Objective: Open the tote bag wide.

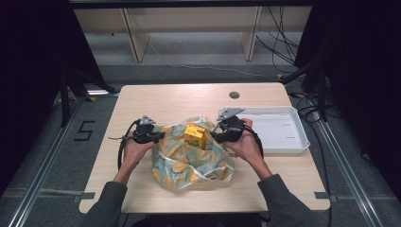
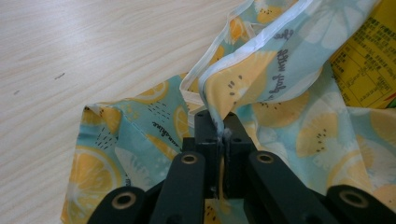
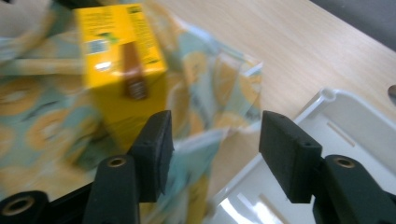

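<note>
Yellow carton [image 1: 194, 135] stands upright in the mouth of the lemon-print bag [image 1: 189, 161], near the middle of the wooden table [image 1: 156, 97], its long axis vertical and its top poking clear of the fabric. In the right gripper view the carton [image 3: 122, 65] sits at about eleven o'clock from the jaws, close ahead but not between them; the picture is blurred, so whether the left pad brushes the carton cannot be told. The right gripper [image 1: 218, 135] sits at three o'clock of the carton in the high view, jaws parted with nothing pressed between them, only bag film and the tray edge behind the gap. It is the nearer hand to the carton, so the coming grasp looks like its job: shift toward the carton so the pads straddle its narrow sides.

The left gripper [image 1: 158, 136] is at nine o'clock of the carton, jaws [image 2: 219, 140] pinched tight on the white-trimmed rim of the bag [image 2: 261, 84], holding the mouth up and open on that side.

Beyond the right hand, at three o'clock, lies the white plastic tray [image 1: 302, 137], bare inside, just beside the bag's edge.
</note>
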Motion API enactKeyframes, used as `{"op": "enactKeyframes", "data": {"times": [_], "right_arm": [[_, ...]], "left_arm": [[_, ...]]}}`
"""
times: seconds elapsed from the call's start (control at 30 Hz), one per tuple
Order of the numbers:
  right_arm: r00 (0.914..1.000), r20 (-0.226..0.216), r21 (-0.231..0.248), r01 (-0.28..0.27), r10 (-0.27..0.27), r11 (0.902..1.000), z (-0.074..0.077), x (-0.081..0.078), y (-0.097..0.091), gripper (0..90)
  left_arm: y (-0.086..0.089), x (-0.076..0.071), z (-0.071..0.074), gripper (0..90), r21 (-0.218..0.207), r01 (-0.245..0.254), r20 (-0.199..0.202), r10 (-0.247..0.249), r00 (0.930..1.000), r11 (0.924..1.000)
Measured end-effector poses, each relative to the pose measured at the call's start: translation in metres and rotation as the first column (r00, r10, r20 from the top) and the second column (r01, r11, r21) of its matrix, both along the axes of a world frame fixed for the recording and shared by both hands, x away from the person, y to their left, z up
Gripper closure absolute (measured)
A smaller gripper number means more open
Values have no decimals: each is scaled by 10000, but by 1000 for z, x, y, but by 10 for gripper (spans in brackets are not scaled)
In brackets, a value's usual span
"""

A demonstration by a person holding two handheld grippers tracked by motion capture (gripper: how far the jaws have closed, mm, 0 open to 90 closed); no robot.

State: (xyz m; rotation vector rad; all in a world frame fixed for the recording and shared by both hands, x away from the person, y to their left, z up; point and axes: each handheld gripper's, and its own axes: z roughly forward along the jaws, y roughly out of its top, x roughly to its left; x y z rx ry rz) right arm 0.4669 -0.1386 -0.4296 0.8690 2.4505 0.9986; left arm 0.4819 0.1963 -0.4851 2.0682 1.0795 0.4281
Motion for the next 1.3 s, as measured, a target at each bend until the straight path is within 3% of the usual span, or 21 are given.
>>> {"op": "enactKeyframes", "data": {"times": [0.03,0.1,0.13,0.17,0.2,0.33,0.37,0.43,0.57,0.7,0.73,0.8,0.97,1.1,1.13,1.27,1.3], "right_arm": [[9998,-194,234,61,-57,9997,1,-8,-2,447],[9998,-107,364,-158,162,9992,1,-14,-4,448],[9995,-313,255,7,1,9997,0,-23,-5,453],[9996,-249,175,-106,110,9998,-6,-30,-5,518],[9996,-249,175,-106,110,9998,-6,-30,-5,518],[9964,-380,-171,-763,756,9969,-22,-38,2,740],[9927,-459,-720,-1146,1115,9908,-31,-38,7,880],[9925,-553,-743,-1130,1090,9908,-34,-39,9,896],[9886,-955,-1321,-1288,1167,9828,-45,-37,11,900],[9874,-1139,-1432,-1254,1095,9817,-52,-40,11,900],[9836,-1275,-1455,-1458,1276,9785,-53,-39,11,900],[9841,-1252,-1707,-1465,1260,9744,-56,-40,12,900],[9786,-1522,-1847,-1661,1388,9687,-63,-42,14,900],[9791,-1532,-1741,-1597,1334,9717,-64,-43,13,900],[9812,-1420,-1710,-1546,1309,9731,-64,-43,12,886],[9865,-1282,-1530,-1209,1016,9808,-53,-48,9,692],[9924,-1071,-1351,-750,607,9880,-46,-51,8,621]], "left_arm": [[0,0,0,873,0,0,0,0,10000,10000],[0,0,-1,873,22,-29,-2,29,10000,10000],[1,0,-1,873,41,-1,-42,1,10000,10000],[1,0,-1,873,89,-18,0,18,10000,10000],[1,-1,-1,873,94,-11,-16,11,10000,10000],[3,-2,-3,873,300,-46,-73,48,10000,9995],[3,-1,-5,873,217,-57,-89,59,9999,9997],[4,-1,-8,873,329,-57,-178,63,9998,9994],[4,-1,-12,873,423,0,-266,11,9996,9991],[5,-1,-15,873,538,57,-383,-36,9993,9985],[5,-1,-15,872,566,61,-433,-37,9991,9984],[5,-1,-17,869,656,138,-554,-101,9984,9977],[-2,-3,-24,860,810,114,-502,-73,9987,9966],[0,-4,-24,826,795,-10,-522,52,9986,9968],[2,-4,-23,805,779,-11,-487,49,9988,9970],[10,-8,-11,642,623,-174,-335,196,9992,9979],[11,-10,-6,595,630,-399,-223,413,9989,9972]]}}
